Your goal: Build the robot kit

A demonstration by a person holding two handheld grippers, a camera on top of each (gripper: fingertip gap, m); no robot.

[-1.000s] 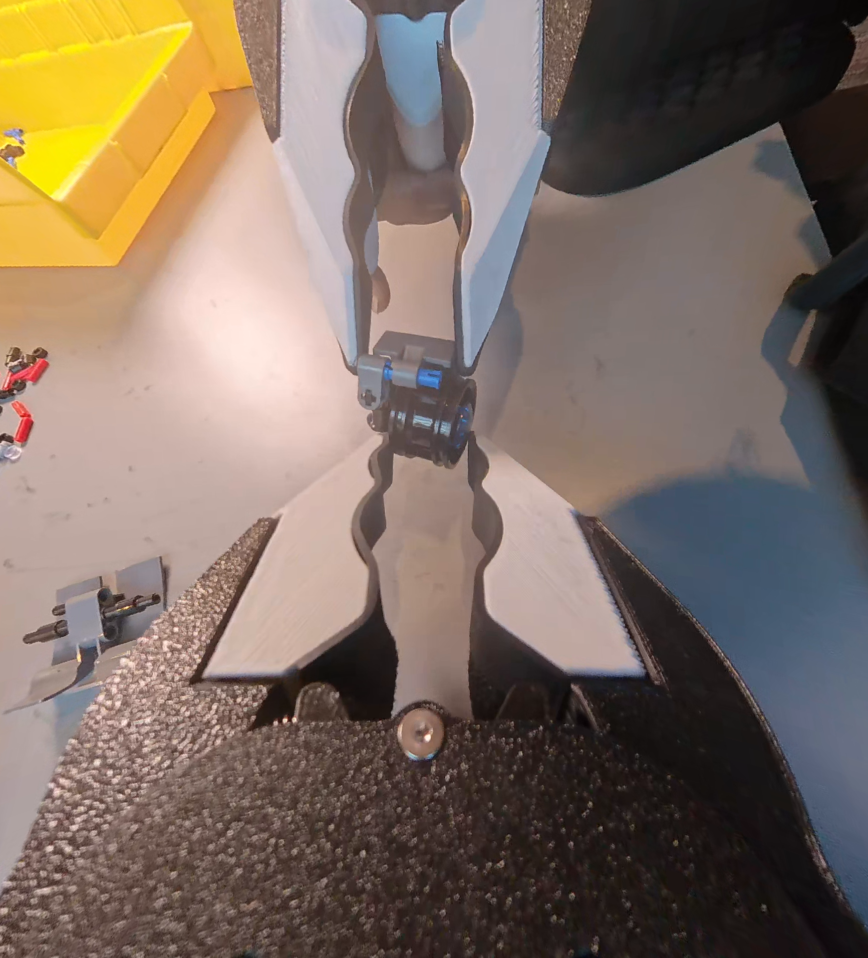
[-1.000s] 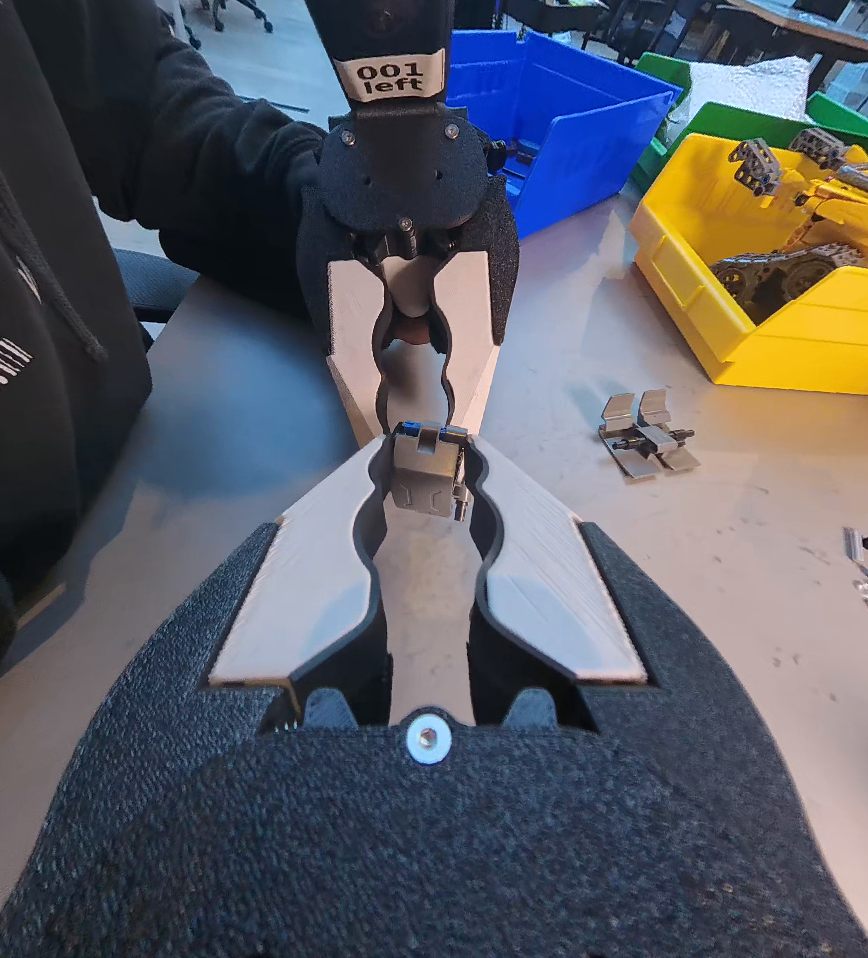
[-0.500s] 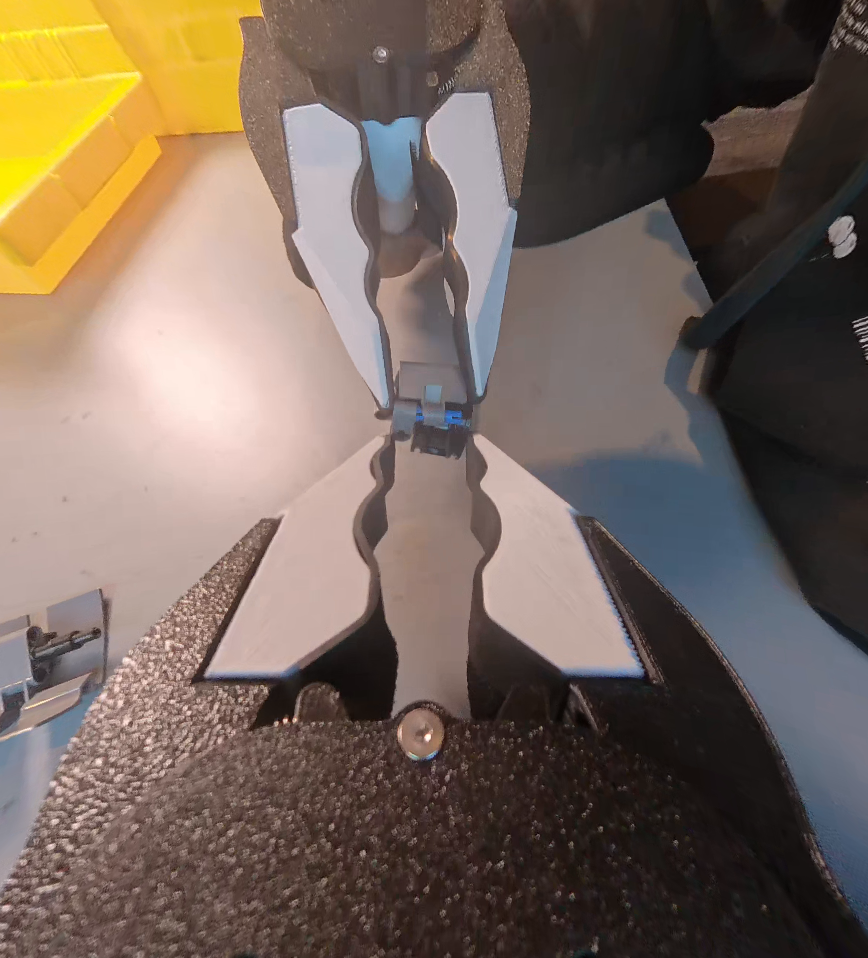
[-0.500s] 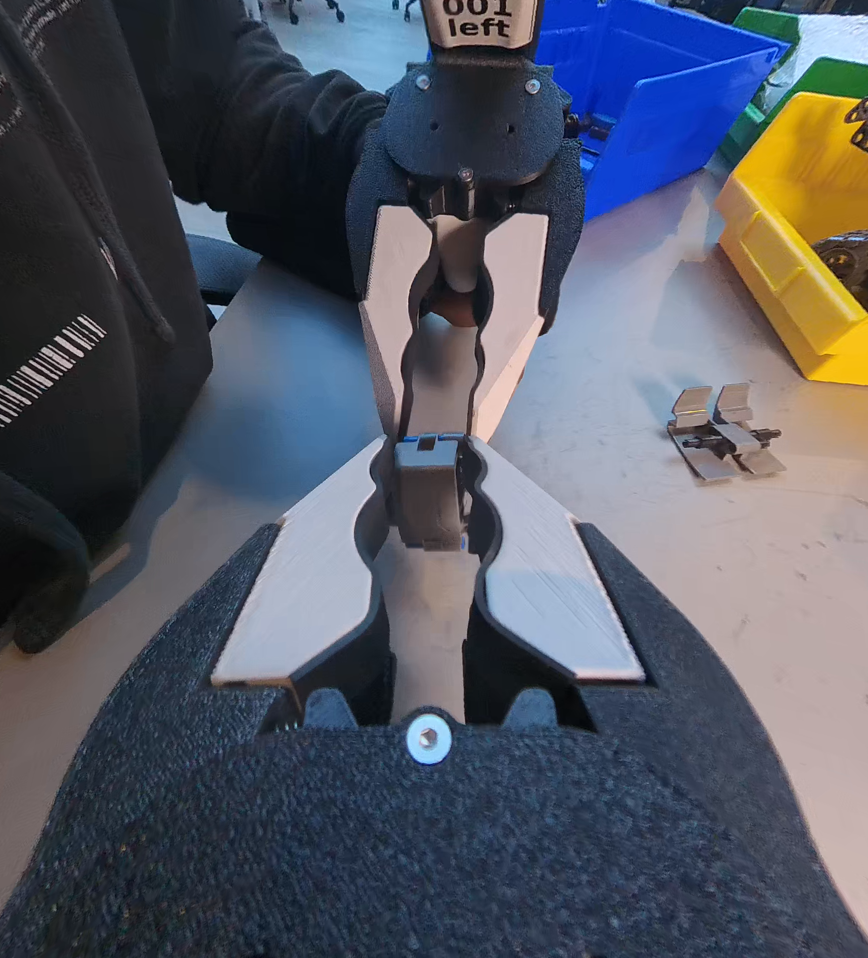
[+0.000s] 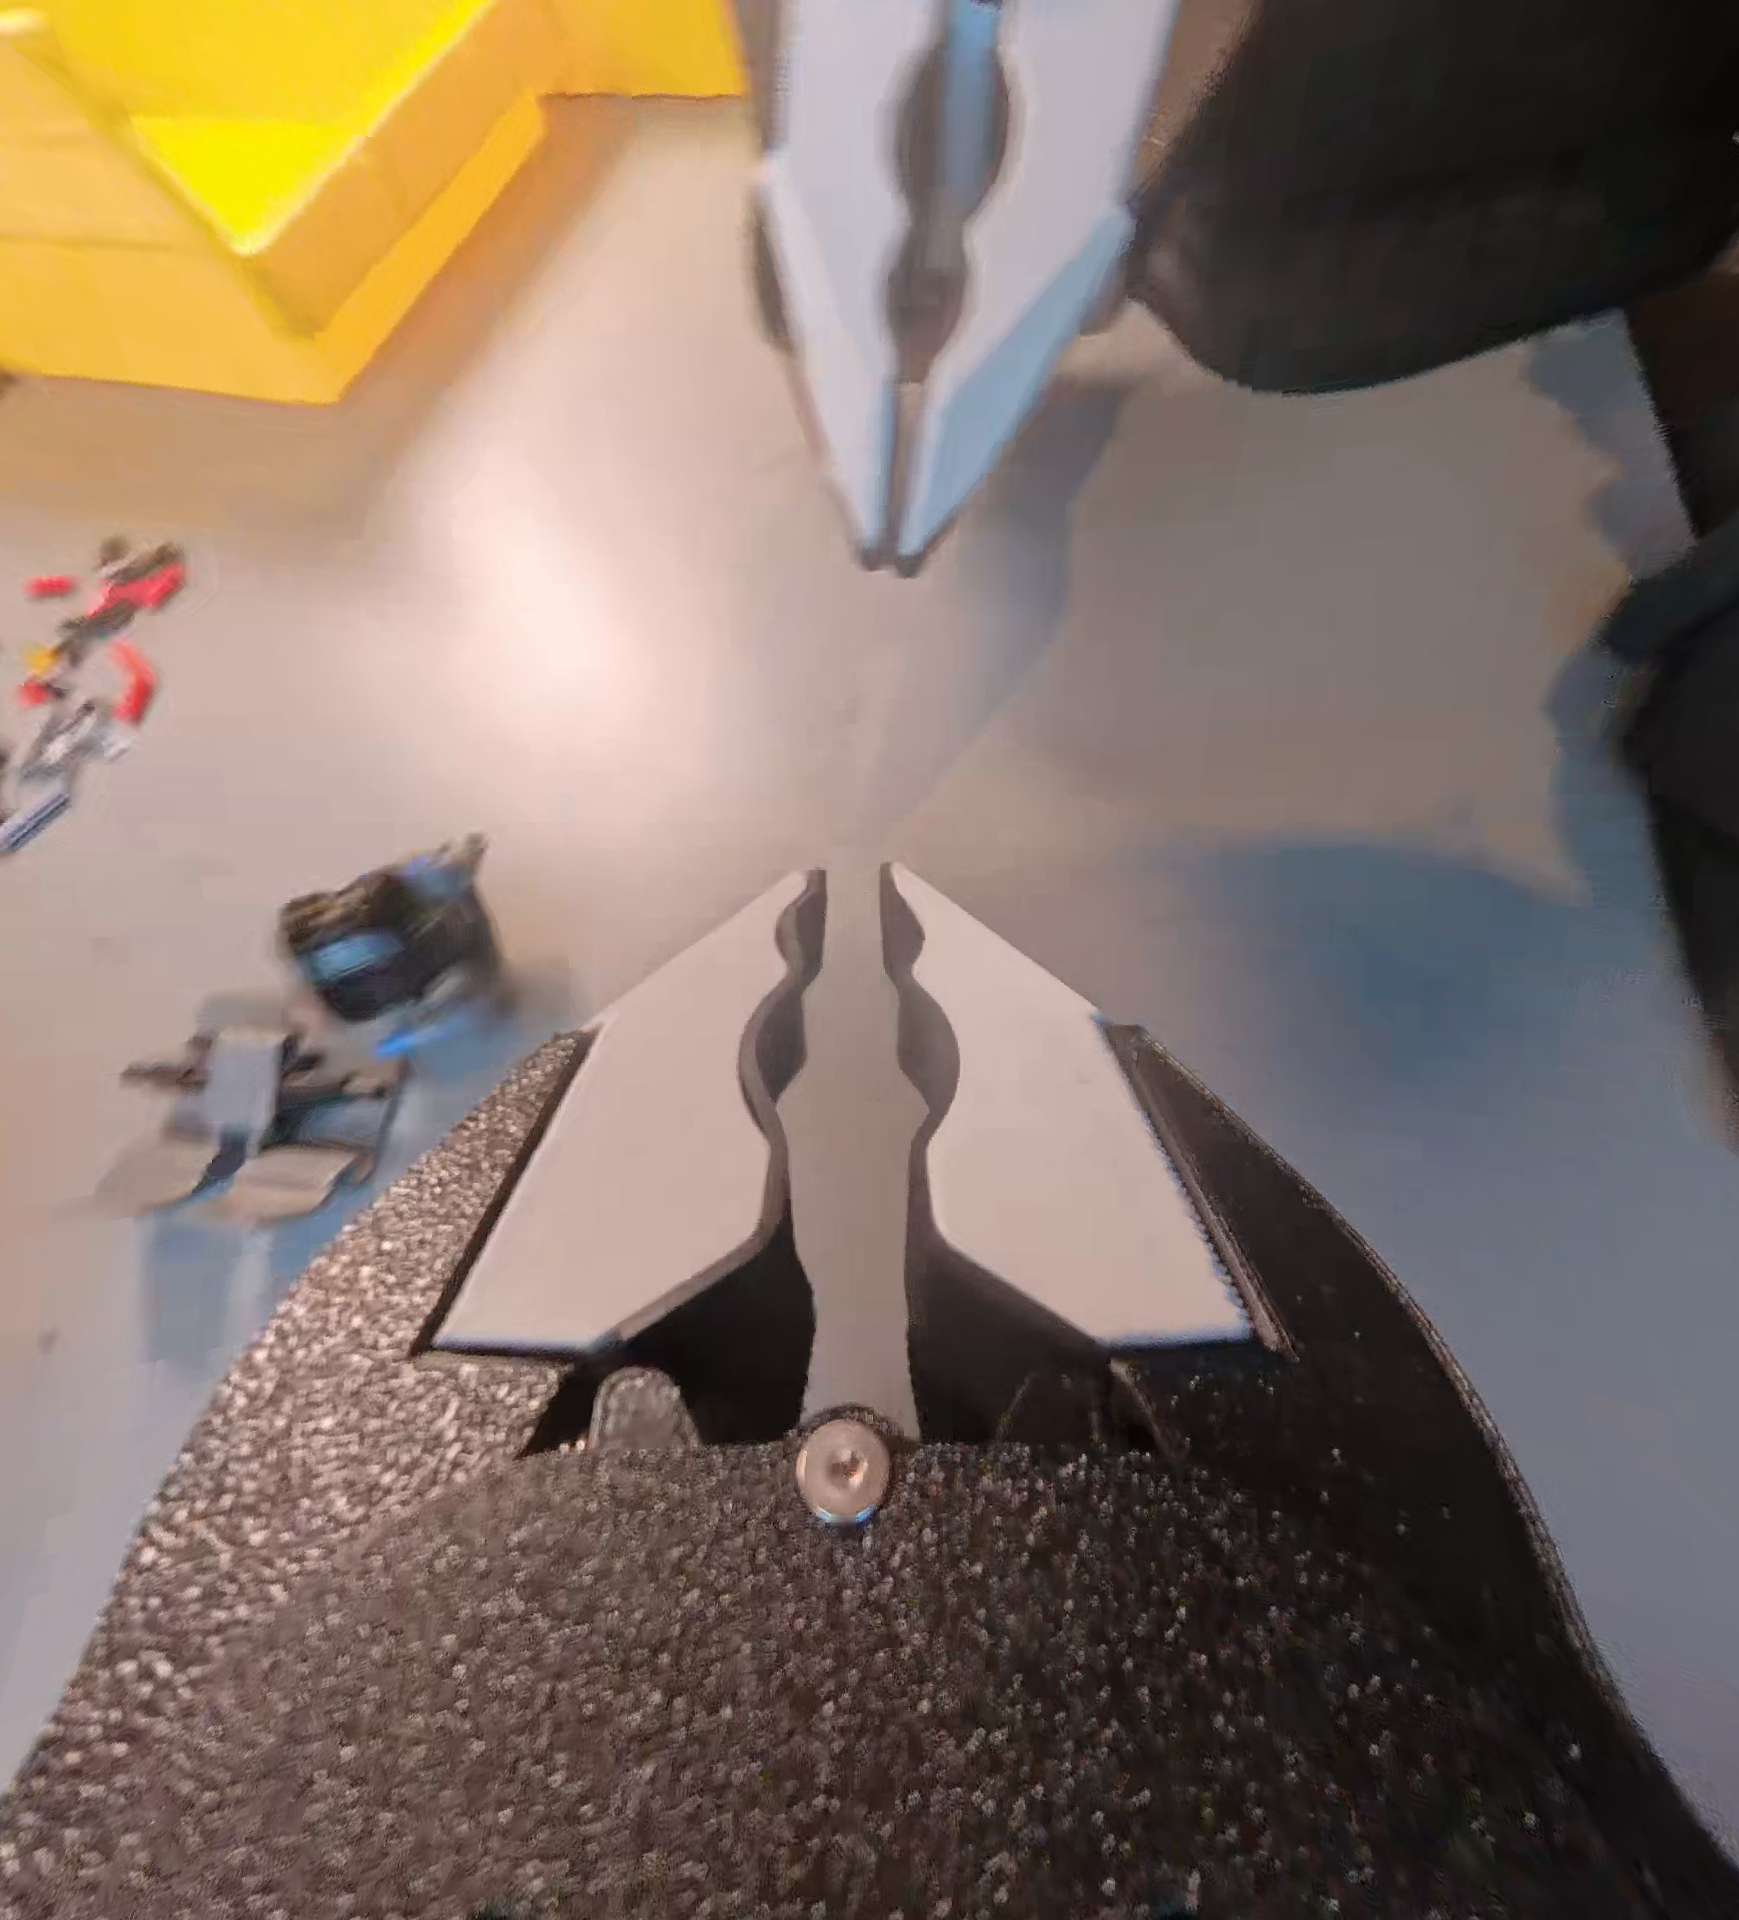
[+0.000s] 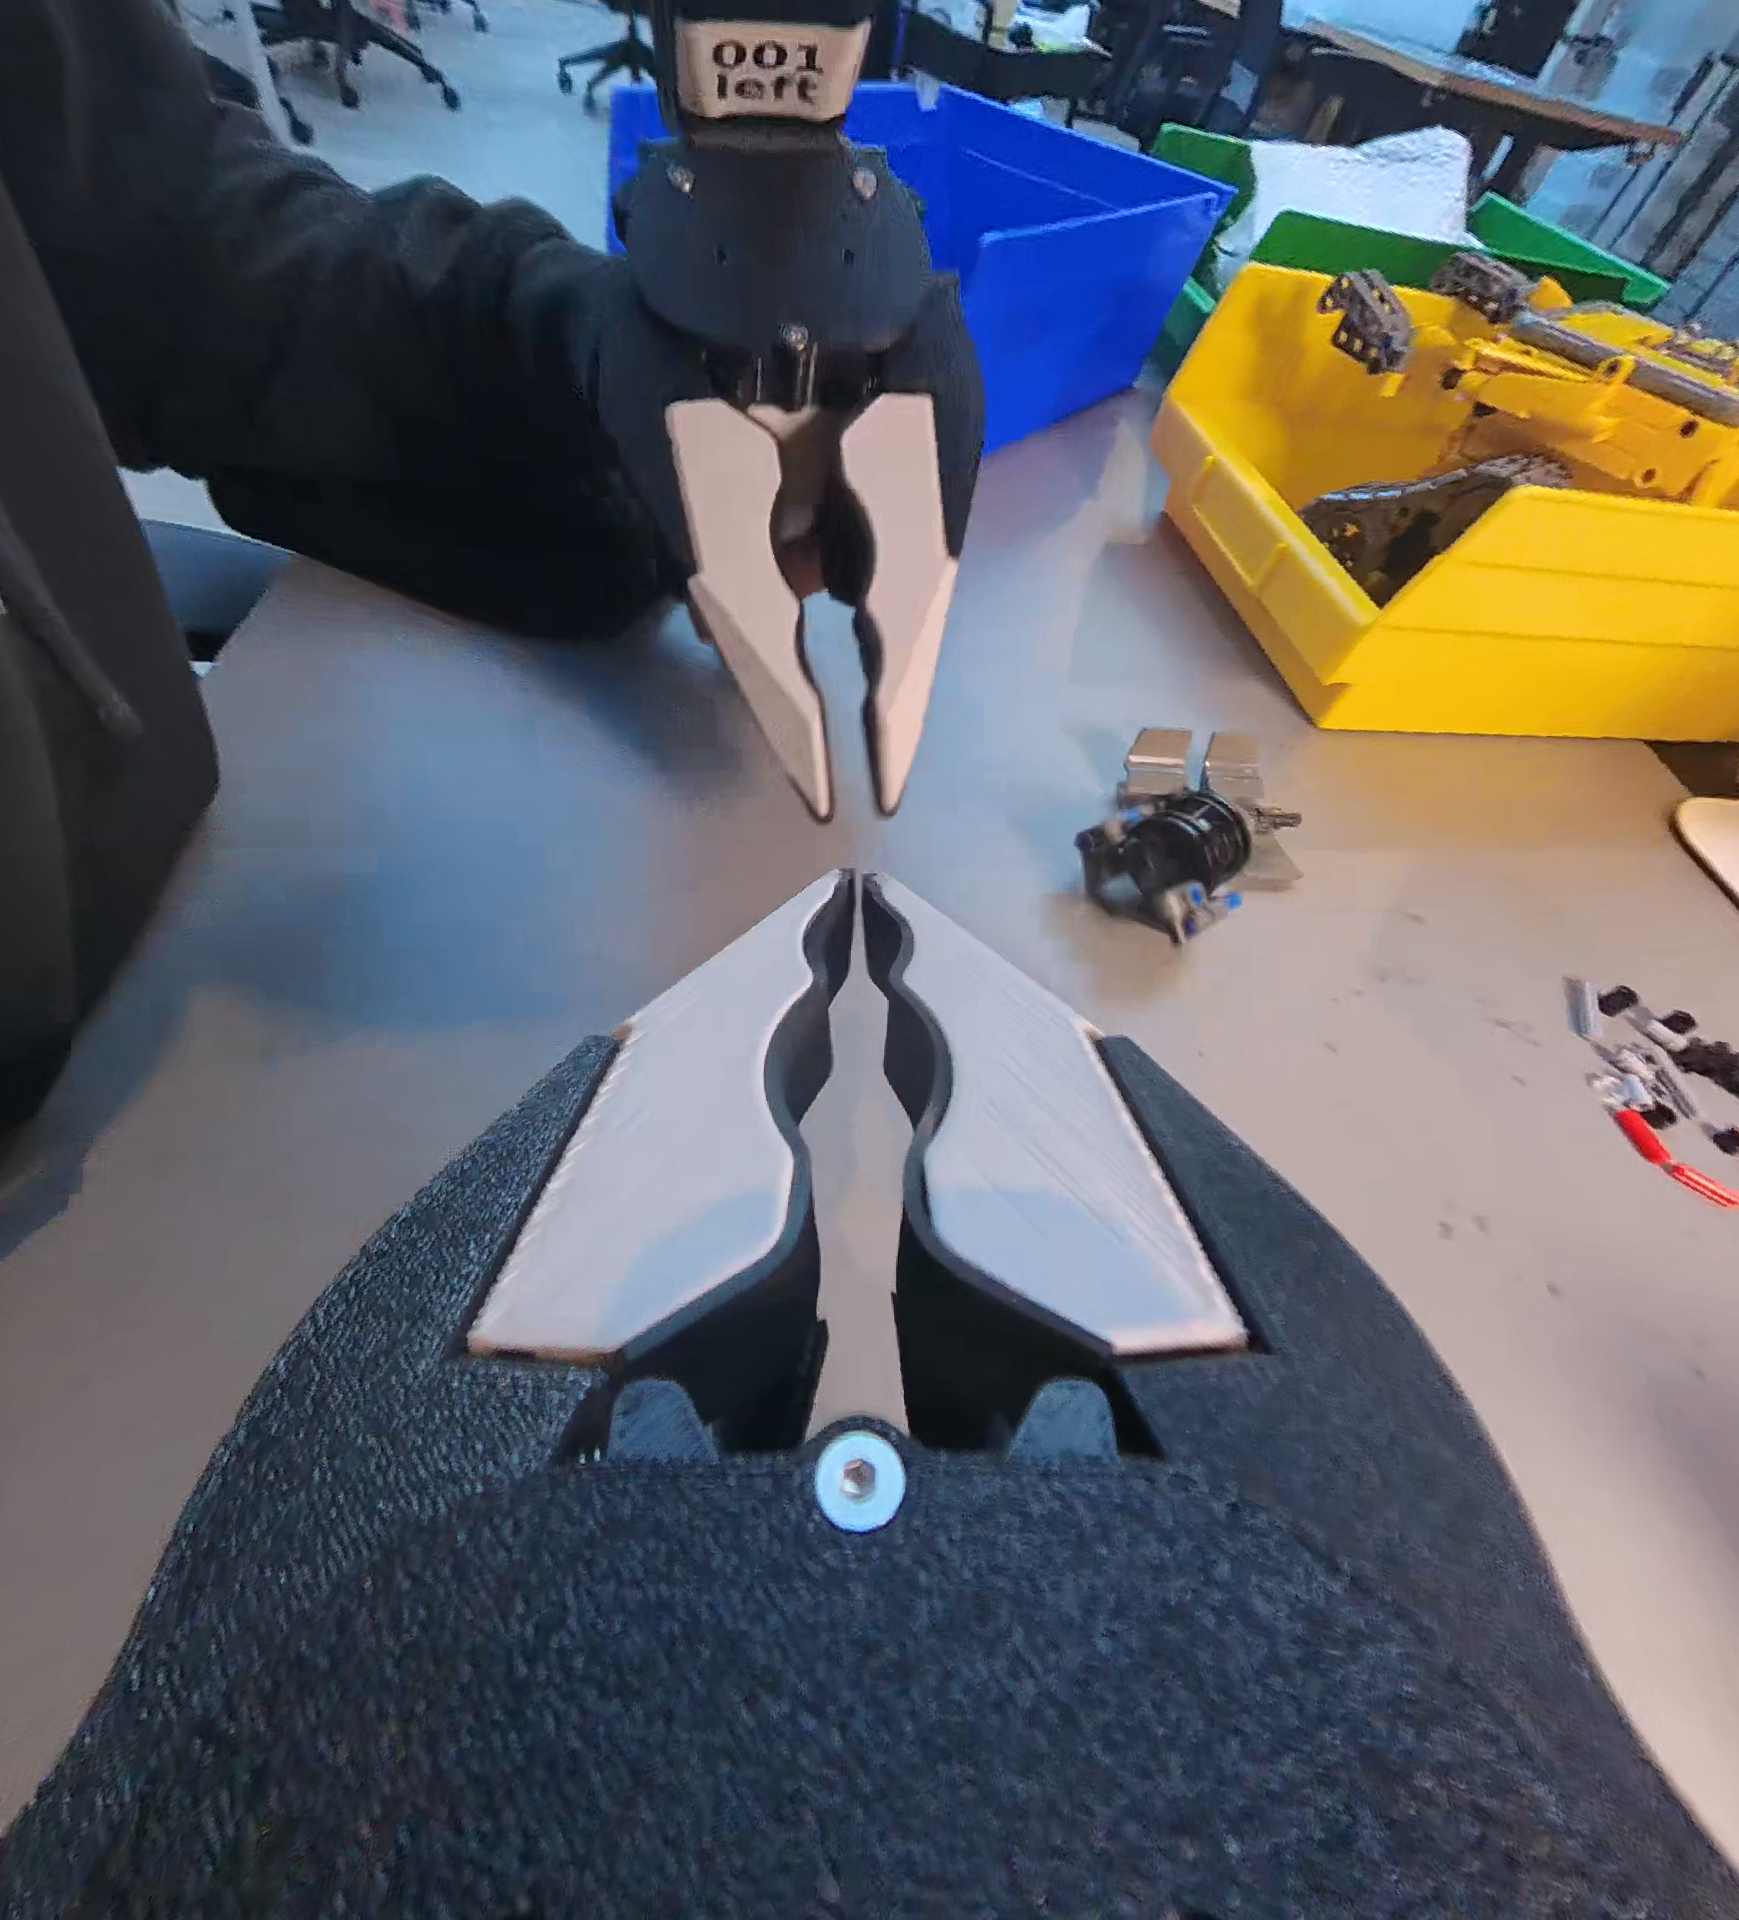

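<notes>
- The left gripper (image 5: 852, 871) holds nothing; its fingers stand a narrow slit apart above the grey table (image 5: 636, 644).
- The right gripper (image 6: 854, 875) is empty too, tips almost touching.
- The two grippers point tip to tip, near but apart.
- A black spring part with blue pins (image 6: 1171, 844) lies on the table at two o'clock of the right gripper, touching grey clips (image 6: 1208, 764).
- A yellow bin (image 6: 1530, 634) sits beyond; small loose pieces (image 6: 1696, 1101) lie at three o'clock.
</notes>
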